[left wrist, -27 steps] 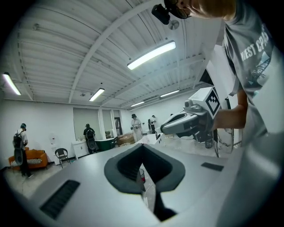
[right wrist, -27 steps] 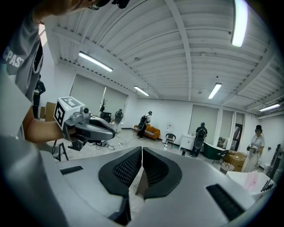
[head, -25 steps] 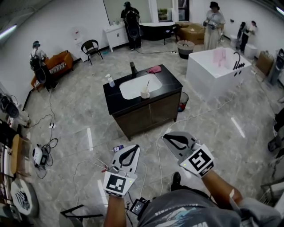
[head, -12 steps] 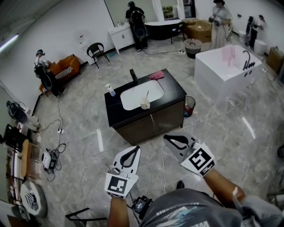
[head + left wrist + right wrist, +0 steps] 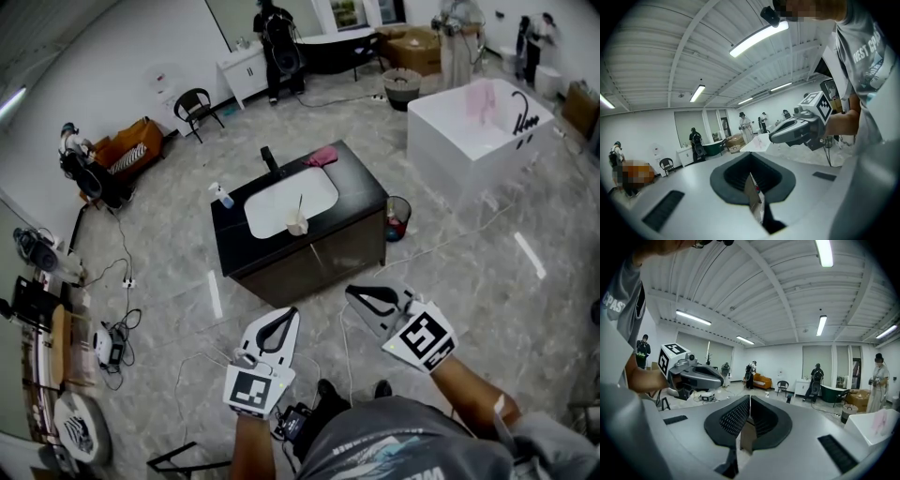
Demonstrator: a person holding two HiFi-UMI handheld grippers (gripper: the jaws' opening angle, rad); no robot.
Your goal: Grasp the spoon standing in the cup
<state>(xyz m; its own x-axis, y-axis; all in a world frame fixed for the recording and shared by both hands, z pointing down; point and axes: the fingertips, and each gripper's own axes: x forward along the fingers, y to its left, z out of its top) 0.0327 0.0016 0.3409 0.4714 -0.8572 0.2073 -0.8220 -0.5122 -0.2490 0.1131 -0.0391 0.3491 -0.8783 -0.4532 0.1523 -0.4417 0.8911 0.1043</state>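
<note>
The bench stands alone on open floor, with free tiles on every side. A small bin sits by its right end and a white bathtub further right. The cup sits at the front rim of the basin, near the middle of the bench's front edge, with the spoon upright in it.

Both tools are held low, well short of the front edge. The left tool and right tool both point toward the bench, jaws pressed together with nothing between them.
</note>
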